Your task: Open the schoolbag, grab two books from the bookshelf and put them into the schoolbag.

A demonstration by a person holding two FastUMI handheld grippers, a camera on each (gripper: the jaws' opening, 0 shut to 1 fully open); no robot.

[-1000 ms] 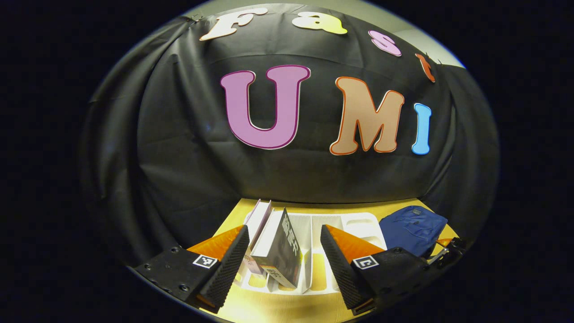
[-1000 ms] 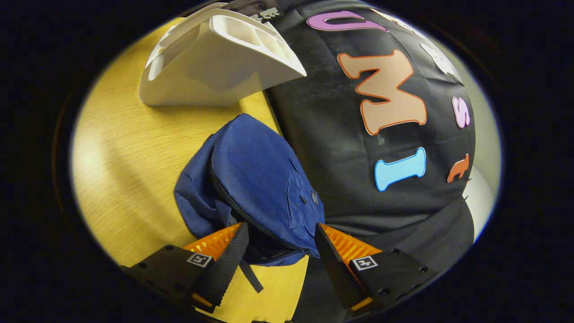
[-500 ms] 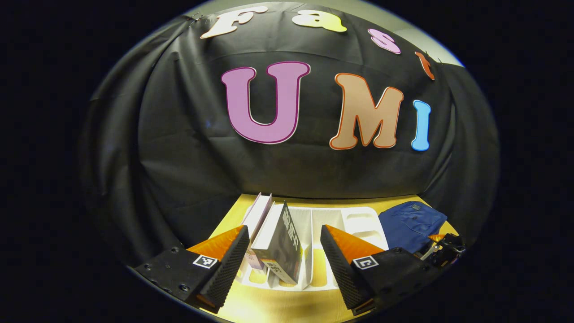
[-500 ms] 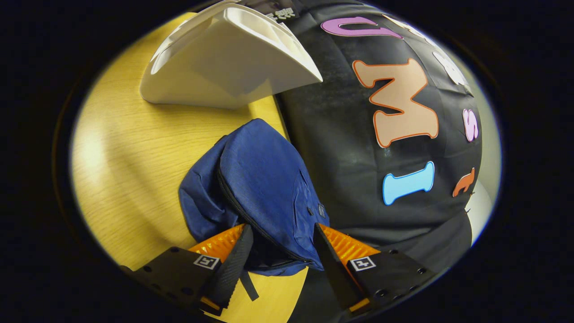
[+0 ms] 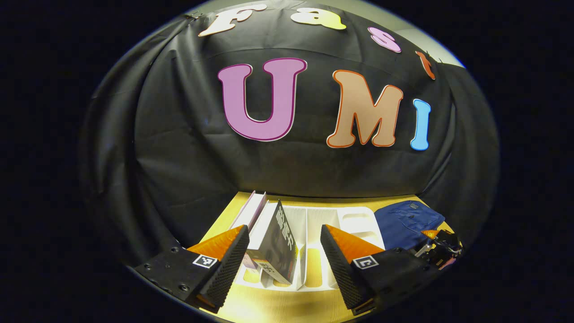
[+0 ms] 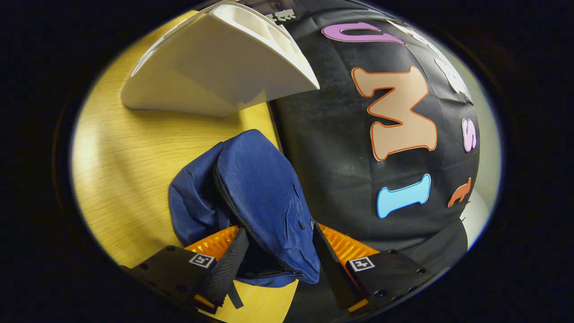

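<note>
Right tool (image 6: 278,260) wide apart astride the schoolbag (image 6: 251,197) — left tool (image 5: 284,258) apart, before the books (image 5: 273,237).

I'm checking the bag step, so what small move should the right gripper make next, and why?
Probably ease the right gripper forward and close on the schoolbag by the zipper: its fingers are open around the bag's near end, and the zipper looks mostly closed. The books sit in the bookshelf.
</note>
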